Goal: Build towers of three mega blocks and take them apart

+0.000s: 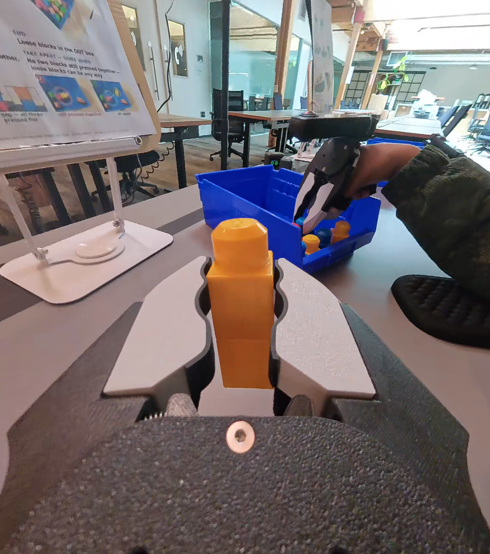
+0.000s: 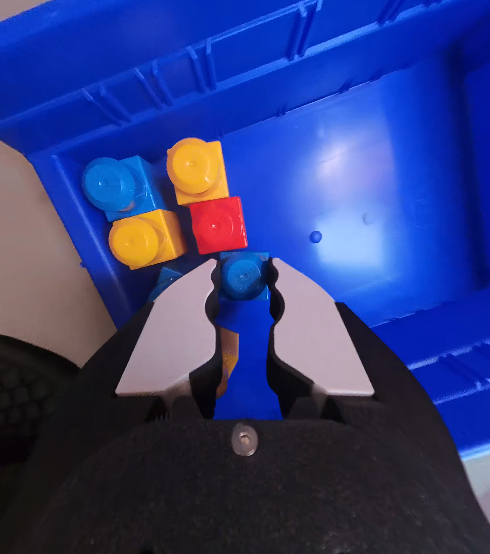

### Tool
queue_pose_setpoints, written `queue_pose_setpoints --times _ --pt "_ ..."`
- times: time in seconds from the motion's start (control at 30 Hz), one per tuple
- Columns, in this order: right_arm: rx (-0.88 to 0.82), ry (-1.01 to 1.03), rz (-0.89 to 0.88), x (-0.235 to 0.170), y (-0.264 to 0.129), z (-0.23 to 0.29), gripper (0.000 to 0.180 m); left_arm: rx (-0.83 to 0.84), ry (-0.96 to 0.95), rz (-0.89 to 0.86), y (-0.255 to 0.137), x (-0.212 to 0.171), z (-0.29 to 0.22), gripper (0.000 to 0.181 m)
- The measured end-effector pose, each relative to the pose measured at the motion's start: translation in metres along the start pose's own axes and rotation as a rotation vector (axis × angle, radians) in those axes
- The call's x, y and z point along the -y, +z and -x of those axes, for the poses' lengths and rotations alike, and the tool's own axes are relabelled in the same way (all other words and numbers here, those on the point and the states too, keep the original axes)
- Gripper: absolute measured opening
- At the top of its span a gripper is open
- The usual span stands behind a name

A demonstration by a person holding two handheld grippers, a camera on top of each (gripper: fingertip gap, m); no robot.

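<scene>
My left gripper [image 1: 242, 263] is shut on an upright orange block piece [image 1: 242, 314] with a seam across its middle, held above the grey table. My right gripper [image 2: 243, 263] reaches down into the blue bin [image 2: 357, 180], and its fingertips press both sides of a blue block [image 2: 243, 277]. Just beyond it in the bin stand a red block [image 2: 218, 224], two yellow blocks [image 2: 198, 171] [image 2: 144, 239] and another blue block [image 2: 117, 186]. The left wrist view shows the right gripper [image 1: 303, 224] tipped into the bin [image 1: 237, 204].
A white sign stand [image 1: 87, 260] holding a printed sheet is on the table at the left. A black padded mat [image 1: 453, 311] lies at the right, under a person's sleeve [image 1: 447, 204]; it also shows in the right wrist view [image 2: 4, 389]. Desks and chairs are beyond. The tips of one gripper are about 30 centimetres away from the tips of the other.
</scene>
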State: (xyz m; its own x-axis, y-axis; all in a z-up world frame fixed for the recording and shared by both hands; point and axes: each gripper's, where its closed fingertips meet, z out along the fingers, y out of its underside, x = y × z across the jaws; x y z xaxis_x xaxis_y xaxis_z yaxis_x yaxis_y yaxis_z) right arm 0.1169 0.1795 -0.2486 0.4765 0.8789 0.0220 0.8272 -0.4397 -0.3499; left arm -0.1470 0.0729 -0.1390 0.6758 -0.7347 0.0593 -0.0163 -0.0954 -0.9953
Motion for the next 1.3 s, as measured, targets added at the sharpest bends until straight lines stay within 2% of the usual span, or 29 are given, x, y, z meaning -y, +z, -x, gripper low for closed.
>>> queue_pose_setpoints --times 0.17,0.23,0.37,0.47,0.6,0.7,0.77,0.87,0.97,1.07,1.1,1.17,1.27,1.3 --pt "0.026 -0.030 0.010 -0.003 0.000 0.007 0.030 -0.031 0.072 0.024 0.007 -0.008 -0.014 0.039" --pt "0.021 -0.047 -0.013 0.001 -0.004 0.008 0.040 -0.059 0.100 0.044 0.010 -0.013 -0.023 0.039" --pt "-0.022 -0.083 -0.138 0.023 -0.035 0.016 0.045 -0.114 0.181 0.098 0.016 -0.025 -0.042 0.039" --pt "0.000 -0.271 -0.324 0.065 -0.072 0.063 0.043 -0.158 0.241 0.150 0.020 -0.034 -0.057 0.039" --pt "0.149 -0.585 -0.518 0.112 -0.098 0.167 0.040 -0.199 0.319 0.221 0.023 -0.047 -0.073 0.039" --pt "0.246 -0.737 -0.514 0.125 -0.084 0.228 0.041 -0.218 0.365 0.253 0.024 -0.053 -0.081 0.039" --pt "0.254 -0.785 -0.443 0.126 -0.061 0.245 0.041 -0.230 0.379 0.256 0.024 -0.053 -0.086 0.039" --pt "0.255 -0.813 -0.410 0.128 -0.038 0.253 0.030 -0.227 0.410 0.305 0.022 -0.062 -0.083 0.038" --pt "0.278 -0.818 -0.434 0.128 -0.044 0.254 0.030 -0.261 0.396 0.251 0.021 -0.055 -0.088 0.038" --pt "0.268 -0.801 -0.474 0.129 -0.057 0.246 0.030 -0.253 0.389 0.275 0.020 -0.060 -0.079 0.059" --pt "0.277 -0.790 -0.499 0.129 -0.063 0.243 0.029 -0.248 0.387 0.293 0.020 -0.064 -0.076 0.059" --pt "0.290 -0.779 -0.518 0.127 -0.071 0.240 0.029 -0.249 0.411 0.303 0.019 -0.067 -0.076 0.038" --pt "0.277 -0.773 -0.499 0.123 -0.074 0.231 0.029 -0.262 0.391 0.333 0.017 -0.064 -0.074 0.037" --pt "0.271 -0.757 -0.517 0.124 -0.082 0.226 0.029 -0.240 0.419 0.395 0.014 -0.074 -0.065 0.037"
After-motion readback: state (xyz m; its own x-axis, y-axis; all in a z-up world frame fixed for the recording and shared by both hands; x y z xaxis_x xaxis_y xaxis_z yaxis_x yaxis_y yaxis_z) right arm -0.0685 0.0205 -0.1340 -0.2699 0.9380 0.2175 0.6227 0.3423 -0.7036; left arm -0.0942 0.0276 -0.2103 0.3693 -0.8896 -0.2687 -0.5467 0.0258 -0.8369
